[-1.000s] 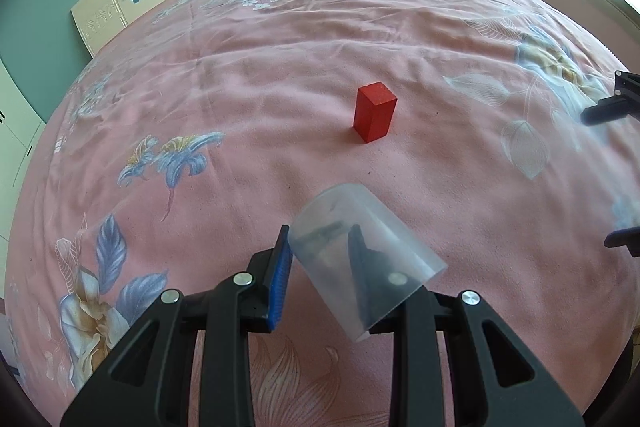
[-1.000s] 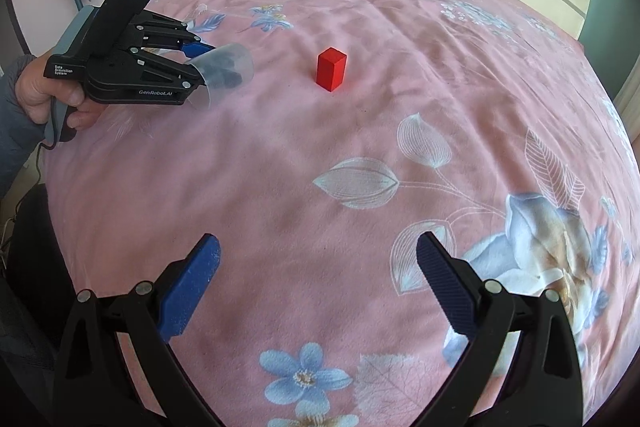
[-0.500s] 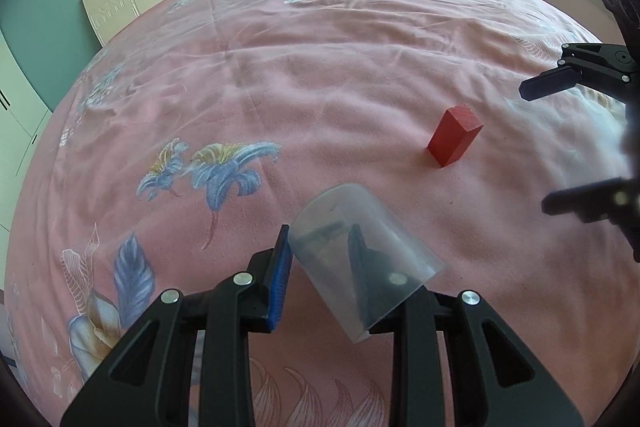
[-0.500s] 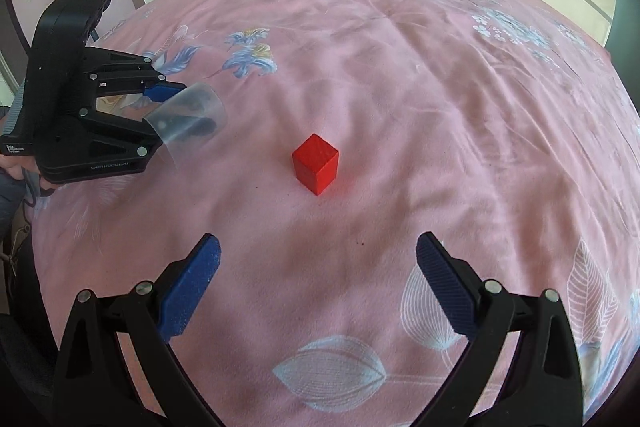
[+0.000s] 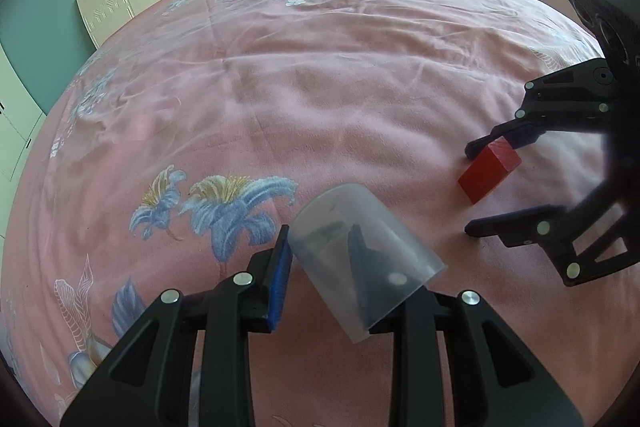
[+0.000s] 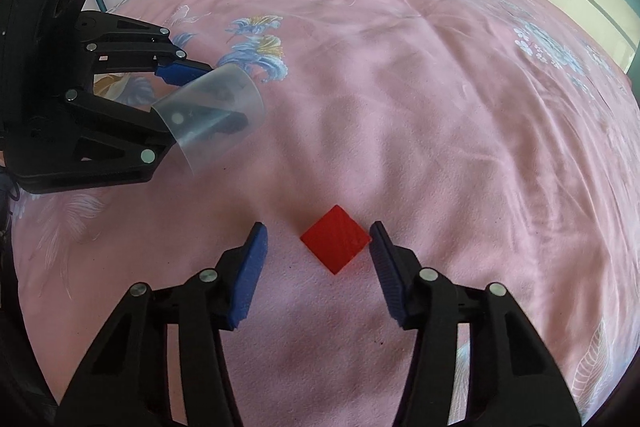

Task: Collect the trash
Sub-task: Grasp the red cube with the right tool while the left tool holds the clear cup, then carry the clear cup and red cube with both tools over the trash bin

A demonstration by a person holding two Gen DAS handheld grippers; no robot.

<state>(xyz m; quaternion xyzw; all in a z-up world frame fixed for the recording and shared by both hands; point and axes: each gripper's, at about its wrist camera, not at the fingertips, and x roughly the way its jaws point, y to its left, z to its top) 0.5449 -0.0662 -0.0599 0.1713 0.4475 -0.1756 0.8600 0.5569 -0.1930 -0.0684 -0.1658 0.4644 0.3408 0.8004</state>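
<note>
Two grippers worked: the left gripper clenched a translucent plastic cup; the right gripper, released, straddled the small red block on the pink bed. Squeezing across flat faces would have suited best.

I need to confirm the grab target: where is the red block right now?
The red block lies on the pink bedspread between the open right gripper's fingers in the right wrist view, to the right of the clear cup.

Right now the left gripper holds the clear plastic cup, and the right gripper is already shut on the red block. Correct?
Not quite. In the right wrist view the right gripper is open, its fingers either side of the red block on the bed. The left gripper does hold the clear plastic cup.
</note>
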